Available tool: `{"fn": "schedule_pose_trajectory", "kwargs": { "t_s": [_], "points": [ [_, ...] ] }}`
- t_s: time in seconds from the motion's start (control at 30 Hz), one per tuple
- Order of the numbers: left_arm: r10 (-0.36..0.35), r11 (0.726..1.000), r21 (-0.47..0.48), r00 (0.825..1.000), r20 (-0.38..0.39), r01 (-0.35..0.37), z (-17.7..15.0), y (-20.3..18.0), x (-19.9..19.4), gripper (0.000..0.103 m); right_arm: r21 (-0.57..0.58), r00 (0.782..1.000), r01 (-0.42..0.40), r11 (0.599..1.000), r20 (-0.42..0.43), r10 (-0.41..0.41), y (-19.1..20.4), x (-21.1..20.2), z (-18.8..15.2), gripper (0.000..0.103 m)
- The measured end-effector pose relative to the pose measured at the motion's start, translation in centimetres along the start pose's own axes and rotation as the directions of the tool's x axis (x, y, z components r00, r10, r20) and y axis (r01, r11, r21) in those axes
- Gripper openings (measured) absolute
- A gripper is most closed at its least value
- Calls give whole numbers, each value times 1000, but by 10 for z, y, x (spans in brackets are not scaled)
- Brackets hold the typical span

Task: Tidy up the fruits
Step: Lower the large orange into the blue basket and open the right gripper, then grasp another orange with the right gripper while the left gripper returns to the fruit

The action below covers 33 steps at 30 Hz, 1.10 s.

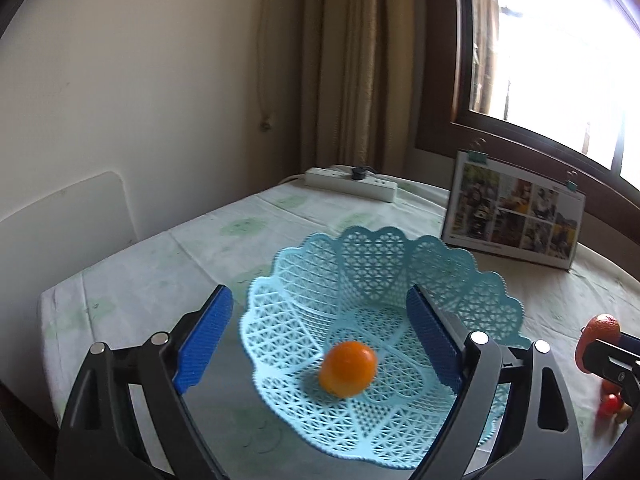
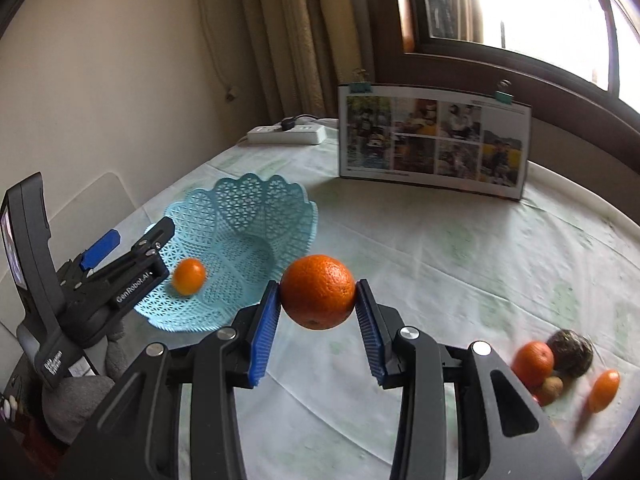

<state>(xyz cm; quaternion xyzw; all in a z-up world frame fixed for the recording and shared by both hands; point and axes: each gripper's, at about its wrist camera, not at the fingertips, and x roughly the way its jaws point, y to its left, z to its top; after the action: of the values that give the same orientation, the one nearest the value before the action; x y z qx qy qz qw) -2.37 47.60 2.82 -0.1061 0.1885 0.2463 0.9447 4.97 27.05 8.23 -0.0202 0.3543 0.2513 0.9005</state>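
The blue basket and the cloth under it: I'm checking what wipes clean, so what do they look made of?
The blue basket looks like moulded plastic: stiff openwork lattice with heart panels, a scalloped rim and a slight sheen. The cloth looks like thin woven fabric, matt, pale with faint green prints and visible fold creases; a coated cloth can't be ruled out.

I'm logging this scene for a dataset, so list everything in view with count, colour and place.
basket: 1, light blue lattice, left on table
small orange: 1, orange, inside basket
large orange: 1, orange, held above table
fruit pile: several, orange, dark and brown, right on table
photo board: 1, white with photos, standing by window
power strip: 1, white, far table corner
tablecloth: 1, pale green-white, covering table
left tool: 1, black with blue pads, open over basket
right tool: 1, black with blue pads, gripping large orange
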Motion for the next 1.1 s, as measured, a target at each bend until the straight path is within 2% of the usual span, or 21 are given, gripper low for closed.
{"fn": "schedule_pose_trajectory", "kwargs": {
  "t_s": [0.13,0.27,0.3,0.43,0.7,0.83,1.1],
  "points": [
    [59,998,-31,998,29,-58,-2,8,1,90,-32,999,-33,999,-10,33,18,14,7,39],
    [66,997,-49,997,29,-65,-2,11,3,91,-33,997,-77,996,-25,76,32,27,15,40],
    [68,996,-53,997,29,-66,-2,12,4,94,-37,996,-85,996,-22,84,35,28,16,40],
    [71,995,-67,997,28,-69,-1,14,4,96,-43,996,-94,995,-11,94,42,32,18,41],
    [72,996,-58,997,36,-70,-1,13,2,96,-4,997,-71,997,-17,71,28,26,11,42],
    [77,996,-51,996,47,-74,-1,11,1,96,20,999,-51,998,-13,52,18,20,4,50],
    [86,996,-7,994,66,-86,-1,3,-1,97,92,1000,7,996,-17,-5,-16,7,-12,51]
  ]
}}
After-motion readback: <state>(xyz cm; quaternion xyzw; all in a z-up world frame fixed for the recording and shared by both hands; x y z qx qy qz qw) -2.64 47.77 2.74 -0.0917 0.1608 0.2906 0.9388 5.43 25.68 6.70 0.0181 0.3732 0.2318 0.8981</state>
